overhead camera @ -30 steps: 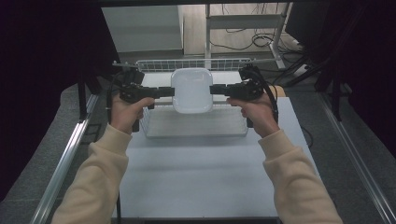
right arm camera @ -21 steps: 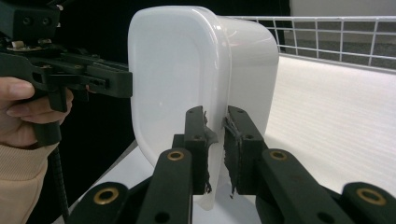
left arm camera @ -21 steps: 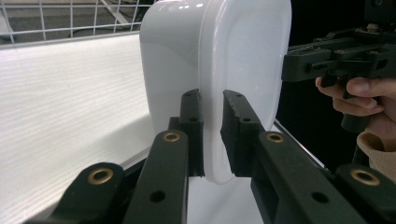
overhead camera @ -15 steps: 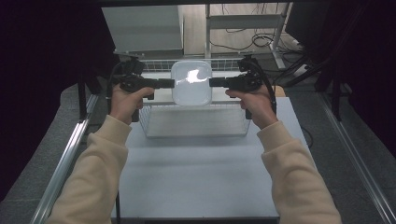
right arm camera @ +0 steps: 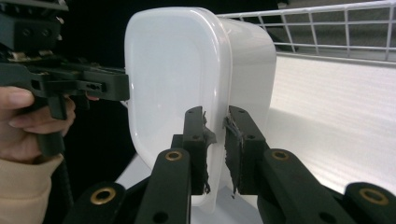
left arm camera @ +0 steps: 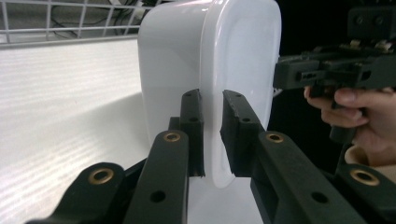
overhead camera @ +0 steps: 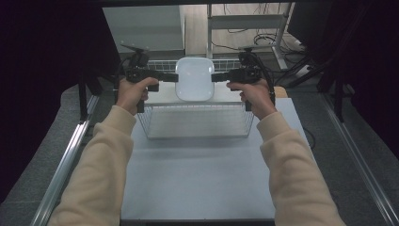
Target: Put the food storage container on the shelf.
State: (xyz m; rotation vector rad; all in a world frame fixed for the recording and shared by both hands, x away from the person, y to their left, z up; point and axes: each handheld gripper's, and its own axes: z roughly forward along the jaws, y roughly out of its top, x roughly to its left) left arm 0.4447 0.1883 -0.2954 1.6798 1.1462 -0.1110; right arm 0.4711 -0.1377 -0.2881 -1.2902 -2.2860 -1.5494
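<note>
Desk [overhead camera: 197,188] carries a wire basket [overhead camera: 197,121] at its far edge. I've carried the white tub [overhead camera: 194,78] farther back, above the basket's rear; left claw [overhead camera: 171,76] and right claw [overhead camera: 217,76] each clamp its rim, so lowering looks next.
</note>
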